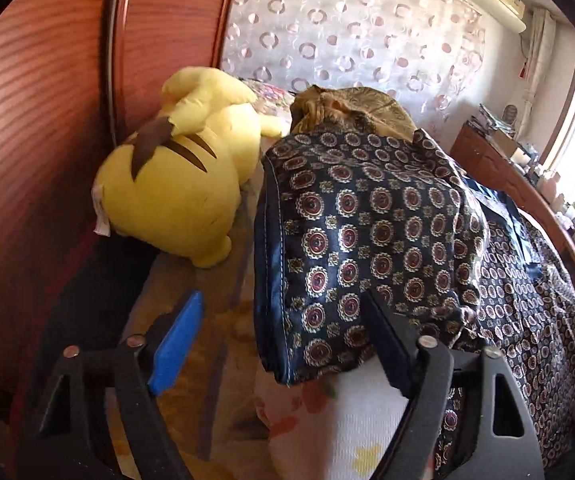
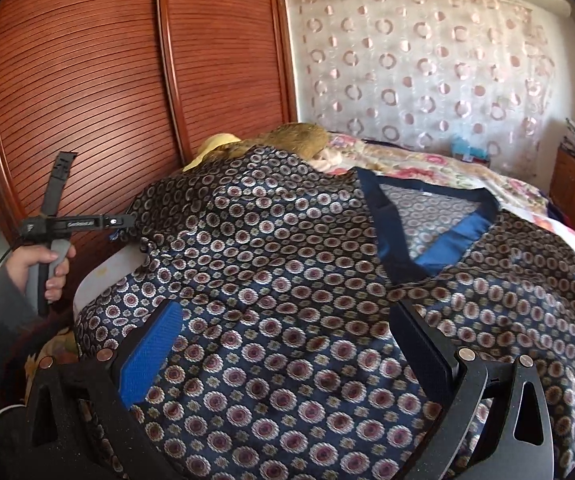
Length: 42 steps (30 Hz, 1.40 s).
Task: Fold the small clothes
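A navy garment with a round medallion print (image 2: 287, 264) lies spread on the bed, its dark blue neckline (image 2: 427, 216) to the upper right. In the left wrist view one sleeve or side (image 1: 367, 220) is folded over onto the body, its stitched blue hem on the left. My left gripper (image 1: 283, 312) is open, its blue pad (image 1: 175, 344) left of the fold and its dark finger (image 1: 387, 336) over the cloth. My right gripper (image 2: 283, 328) is open just above the garment's lower part. The left gripper (image 2: 123, 222) also shows in the right wrist view, at the garment's left edge.
A yellow plush toy (image 1: 175, 184) lies at the bed's left side against red-brown slatted wardrobe doors (image 2: 87, 80). A brown pillow (image 1: 347, 108) sits behind the garment. A floral bedsheet (image 2: 427, 164) covers the bed. A wooden cabinet (image 1: 499, 168) stands on the right.
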Available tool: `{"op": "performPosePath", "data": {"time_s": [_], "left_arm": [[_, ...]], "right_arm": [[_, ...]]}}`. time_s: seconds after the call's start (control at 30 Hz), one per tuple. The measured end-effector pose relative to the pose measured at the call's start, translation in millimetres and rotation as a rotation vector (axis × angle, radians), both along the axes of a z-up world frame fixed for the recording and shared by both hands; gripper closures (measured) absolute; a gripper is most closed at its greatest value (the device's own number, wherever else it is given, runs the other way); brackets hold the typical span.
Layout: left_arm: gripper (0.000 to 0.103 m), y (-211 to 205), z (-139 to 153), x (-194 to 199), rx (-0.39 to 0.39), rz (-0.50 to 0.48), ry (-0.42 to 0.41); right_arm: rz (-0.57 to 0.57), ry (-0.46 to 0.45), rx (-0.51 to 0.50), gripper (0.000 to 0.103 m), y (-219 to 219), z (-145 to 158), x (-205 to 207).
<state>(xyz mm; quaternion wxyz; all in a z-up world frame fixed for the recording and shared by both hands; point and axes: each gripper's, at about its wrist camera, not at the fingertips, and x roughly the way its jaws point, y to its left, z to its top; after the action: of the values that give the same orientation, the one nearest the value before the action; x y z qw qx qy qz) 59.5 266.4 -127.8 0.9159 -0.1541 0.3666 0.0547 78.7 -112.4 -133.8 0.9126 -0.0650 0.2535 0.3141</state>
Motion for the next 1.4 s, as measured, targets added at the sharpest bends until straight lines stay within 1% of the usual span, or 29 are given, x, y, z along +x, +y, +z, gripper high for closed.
{"op": "performPosePath", "data": {"time_s": [0.03,0.1,0.17,0.23,0.27,0.3,0.33,0.4,0.43,0.57,0.63,0.7,0.77,0.87,0.97,1.03,1.07,1.13,1.17,1.2,1.23,1.27,1.3,1.33,1.37,1.4], "left_arm": [[0.038,0.8,-1.4,2.2,-0.007,-0.011,0.005],[0.042,4.1,-3.1,4.8,-0.022,-0.029,0.0],[0.051,6.2,-4.0,7.2,-0.041,-0.05,-0.006],[0.078,9.0,-6.4,11.1,-0.062,-0.064,0.003],[0.085,9.1,-6.2,11.5,-0.059,-0.067,0.004],[0.097,7.3,-4.3,10.8,-0.05,-0.078,0.0],[0.098,5.3,-0.7,9.7,-0.032,-0.083,-0.006],[0.099,-2.2,13.7,3.1,0.034,-0.08,-0.039],[0.1,-6.4,22.2,-0.7,0.049,-0.085,-0.062],[0.1,-27.0,60.8,-8.8,0.056,-0.122,-0.151],[0.1,-48.3,81.4,-7.9,0.066,-0.174,-0.193],[0.1,-67.5,97.0,-1.2,0.081,-0.223,-0.222],[0.1,-93.0,112.3,9.6,0.096,-0.291,-0.25],[0.1,-131.6,127.6,24.0,0.115,-0.378,-0.267],[0.1,-172.3,134.3,30.1,0.131,-0.47,-0.263],[0.1,-191.5,134.9,28.5,0.14,-0.51,-0.257],[0.1,-197.0,135.0,28.1,0.152,-0.512,-0.25],[0.094,-203.5,132.2,25.2,0.175,-0.5,-0.23],[0.093,-200.9,131.6,22.2,0.178,-0.496,-0.227],[0.089,-199.0,130.6,20.2,0.178,-0.492,-0.223],[0.082,-196.0,129.3,18.7,0.173,-0.489,-0.218],[0.078,-193.4,128.7,18.5,0.166,-0.486,-0.213],[0.07,-191.6,128.9,17.3,0.156,-0.48,-0.212],[0.064,-189.0,129.2,14.5,0.147,-0.476,-0.216],[0.064,-187.8,130.5,10.5,0.143,-0.469,-0.224],[0.061,-185.4,132.0,6.2,0.15,-0.458,-0.231]], "right_arm": [[0.004,0.002,-0.003,0.001,2.2,0.0,1.3],[0.012,0.004,-0.009,0.001,6.4,-0.9,3.0],[0.021,0.008,-0.01,0.001,9.3,-2.7,3.2],[0.029,0.011,-0.016,0.001,11.8,-4.7,1.9],[0.03,0.011,-0.02,0.001,13.4,-5.8,2.0],[0.031,0.012,-0.024,0.001,13.3,-6.9,2.5],[0.03,0.014,-0.024,0.001,13.2,-7.5,2.8],[0.026,0.019,-0.025,0.001,11.8,-8.0,4.9],[0.023,0.019,-0.026,0.001,11.5,-8.3,6.1],[0.011,0.018,-0.025,0.003,9.2,-7.9,7.9],[0.003,0.007,-0.027,0.003,7.1,-6.3,6.8],[-0.011,0.0,-0.02,0.003,1.8,-4.0,7.5],[-0.029,-0.002,-0.006,0.003,-6.3,-1.3,7.6],[-0.059,-0.011,0.009,0.003,-21.3,2.8,5.5],[-0.099,-0.014,0.032,0.003,-40.9,5.4,3.8],[-0.12,-0.011,0.045,0.003,-51.7,5.7,2.4],[-0.129,-0.009,0.049,0.003,-56.6,5.8,1.9],[-0.146,-0.002,0.053,0.004,-64.9,4.2,1.0],[-0.15,0.001,0.053,0.006,-68.8,3.4,1.5],[-0.153,0.004,0.05,0.007,-70.7,2.8,1.5],[-0.154,0.005,0.048,0.009,-70.3,3.2,1.6],[-0.154,0.005,0.045,0.01,-69.6,2.8,1.2],[-0.151,0.005,0.041,0.016,-67.1,3.6,0.6],[-0.146,0.006,0.038,0.02,-66.0,4.9,1.0],[-0.141,0.01,0.034,0.021,-63.7,7.2,3.6],[-0.135,0.009,0.029,0.021,-60.3,8.4,3.2]]}}
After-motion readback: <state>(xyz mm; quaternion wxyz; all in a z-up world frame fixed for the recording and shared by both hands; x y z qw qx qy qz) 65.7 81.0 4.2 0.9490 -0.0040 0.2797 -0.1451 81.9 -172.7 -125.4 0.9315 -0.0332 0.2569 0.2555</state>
